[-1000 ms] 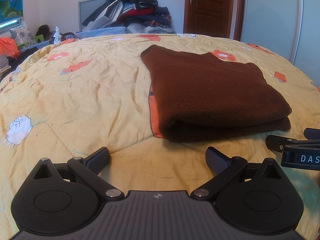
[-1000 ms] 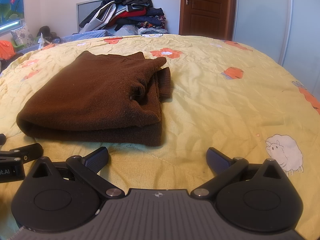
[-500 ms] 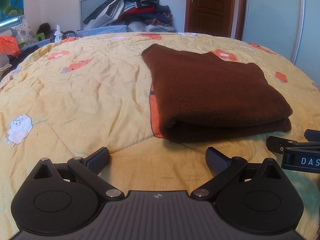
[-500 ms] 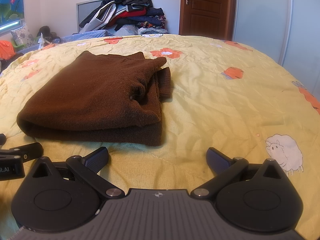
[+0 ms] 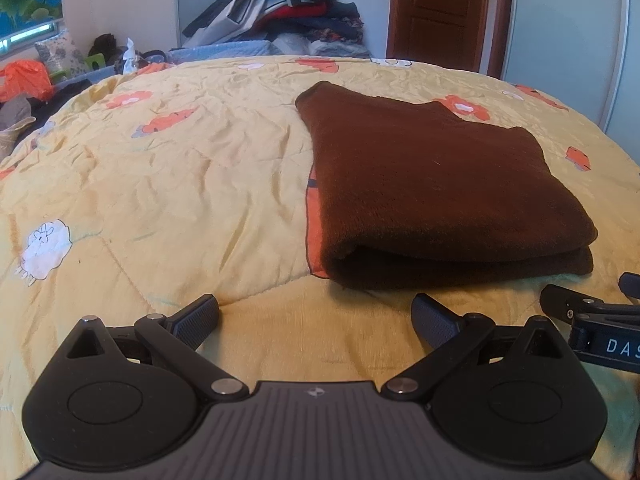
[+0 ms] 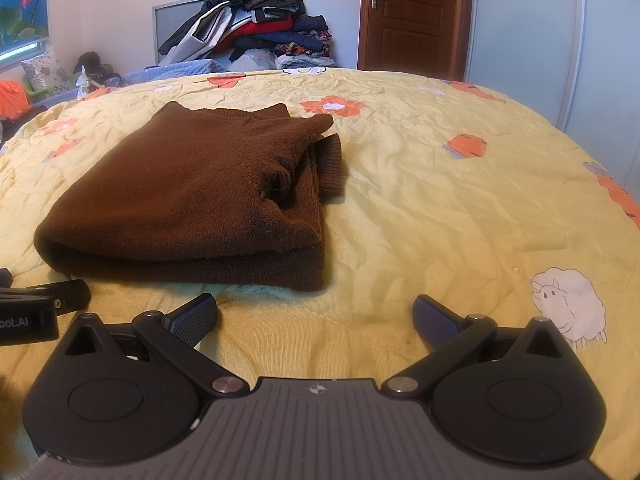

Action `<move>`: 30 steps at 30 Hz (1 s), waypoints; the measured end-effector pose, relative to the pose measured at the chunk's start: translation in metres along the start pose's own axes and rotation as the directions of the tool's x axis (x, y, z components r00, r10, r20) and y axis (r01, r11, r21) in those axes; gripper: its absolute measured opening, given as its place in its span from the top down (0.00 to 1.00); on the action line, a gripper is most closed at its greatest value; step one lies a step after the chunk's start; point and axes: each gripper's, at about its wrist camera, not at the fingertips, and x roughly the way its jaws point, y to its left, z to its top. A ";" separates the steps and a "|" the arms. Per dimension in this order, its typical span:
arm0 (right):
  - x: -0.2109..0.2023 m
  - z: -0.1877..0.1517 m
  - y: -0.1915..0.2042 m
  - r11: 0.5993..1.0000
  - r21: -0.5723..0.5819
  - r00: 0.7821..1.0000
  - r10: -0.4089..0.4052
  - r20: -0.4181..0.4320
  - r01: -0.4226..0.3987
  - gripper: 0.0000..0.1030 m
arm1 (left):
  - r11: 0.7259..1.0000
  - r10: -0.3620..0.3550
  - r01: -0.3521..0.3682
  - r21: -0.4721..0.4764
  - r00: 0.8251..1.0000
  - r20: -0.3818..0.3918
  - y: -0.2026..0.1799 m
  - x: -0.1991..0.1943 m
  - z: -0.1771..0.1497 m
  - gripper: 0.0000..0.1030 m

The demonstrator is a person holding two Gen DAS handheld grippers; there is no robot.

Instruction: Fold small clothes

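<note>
Brown sweater (image 5: 436, 184) folded on the bed (image 5: 168, 184), both hand-held grippers released and empty.

Left hand-held gripper (image 5: 315, 318): fingers spread wide, nothing between them, low over the yellow quilt; sweater sits just ahead and to its right, folded edge facing it, not touching. Right hand-held gripper (image 6: 314, 317): also spread wide, empty; sweater (image 6: 192, 196) just ahead and to its left, ribbed hem sticking out on the far right side of the stack. Each unit shows at the edge of the other's view: right one (image 5: 592, 320) beside the left gripper's right side, left one (image 6: 40, 304) beside the right gripper's left side. Clothes pile (image 6: 256, 32) well beyond the bed against the far wall, wooden door (image 6: 408, 16) to its right.
</note>
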 end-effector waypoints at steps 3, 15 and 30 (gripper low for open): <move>0.000 0.000 0.000 1.000 -0.001 1.000 -0.001 0.000 0.001 0.00 | 1.000 -0.005 0.005 0.001 1.000 -0.002 0.000 0.000 -0.001 0.00; 0.000 0.000 0.000 1.000 0.000 1.000 0.000 0.000 0.000 0.00 | 1.000 -0.015 0.015 0.009 1.000 -0.008 0.002 -0.003 0.001 0.00; 0.000 0.000 0.000 1.000 -0.001 1.000 0.000 -0.001 0.000 0.00 | 0.999 -0.038 0.038 0.007 0.999 -0.008 0.006 -0.002 0.004 0.00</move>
